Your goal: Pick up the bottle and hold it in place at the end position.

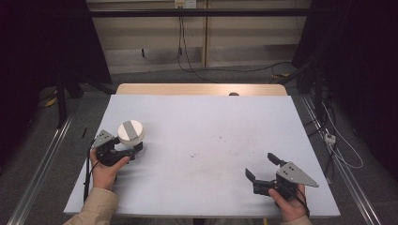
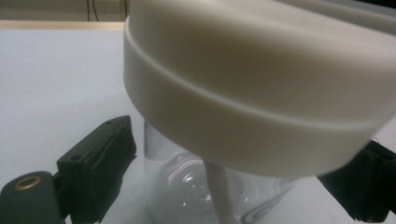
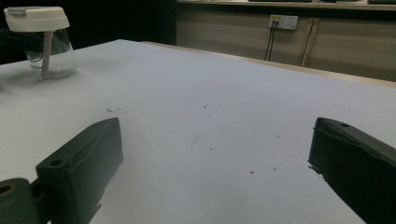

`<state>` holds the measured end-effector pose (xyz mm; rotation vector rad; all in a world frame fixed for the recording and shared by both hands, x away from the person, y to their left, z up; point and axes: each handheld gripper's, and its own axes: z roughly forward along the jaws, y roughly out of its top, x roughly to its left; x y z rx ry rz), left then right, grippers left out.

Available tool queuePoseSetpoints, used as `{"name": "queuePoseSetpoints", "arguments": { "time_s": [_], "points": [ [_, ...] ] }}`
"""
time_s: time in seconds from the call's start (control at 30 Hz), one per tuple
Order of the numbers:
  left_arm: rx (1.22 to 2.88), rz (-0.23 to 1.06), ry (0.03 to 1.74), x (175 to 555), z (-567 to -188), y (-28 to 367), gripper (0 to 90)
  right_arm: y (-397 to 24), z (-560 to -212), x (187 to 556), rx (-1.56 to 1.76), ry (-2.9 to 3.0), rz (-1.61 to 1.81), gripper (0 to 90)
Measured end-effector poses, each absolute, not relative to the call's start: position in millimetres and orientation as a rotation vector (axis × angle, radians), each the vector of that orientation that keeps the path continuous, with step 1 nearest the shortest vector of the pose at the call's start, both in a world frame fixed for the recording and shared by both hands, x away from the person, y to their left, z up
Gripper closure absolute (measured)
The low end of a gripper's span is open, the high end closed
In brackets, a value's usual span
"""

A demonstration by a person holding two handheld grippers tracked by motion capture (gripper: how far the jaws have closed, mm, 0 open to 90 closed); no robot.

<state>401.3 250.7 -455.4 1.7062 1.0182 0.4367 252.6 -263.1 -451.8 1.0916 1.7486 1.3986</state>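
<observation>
A clear jar (image 1: 131, 136) with a cream lid (image 1: 130, 131) stands upright on the white bench (image 1: 211, 140), out toward nine o'clock from the bench's middle. The left hand-held gripper (image 1: 126, 151) sits at the jar's six o'clock side, its two black jaws flanking the glass body below the lid; in the left gripper view a slim gap shows at the left jaw, so whether the pads press the glass cannot be told. The right hand-held gripper (image 1: 263, 169), at about five o'clock, is spread wide over bare bench, well apart from the jar.
</observation>
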Motion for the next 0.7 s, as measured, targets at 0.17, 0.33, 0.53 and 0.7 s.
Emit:
{"name": "queuePoseSetpoints", "arguments": {
  "time_s": [0.17,0.33,0.53,0.7],
  "points": [
    [1.701,0.473,0.980,405.2,-455.1,246.7,12.7,-262.9,-452.2,252.8,1.093,1.752,1.396,2.4],
    [1.688,0.495,0.968,406.2,-454.2,244.8,15.8,-263.7,-452.0,252.6,1.089,1.753,1.391,2.4],
    [1.710,0.534,0.953,404.8,-451.6,243.9,17.6,-263.9,-452.1,252.8,1.088,1.754,1.392,2.5],
    [1.683,0.539,0.942,402.3,-447.7,242.3,18.4,-263.1,-451.8,252.9,1.084,1.751,1.397,2.7]
  ]
}}
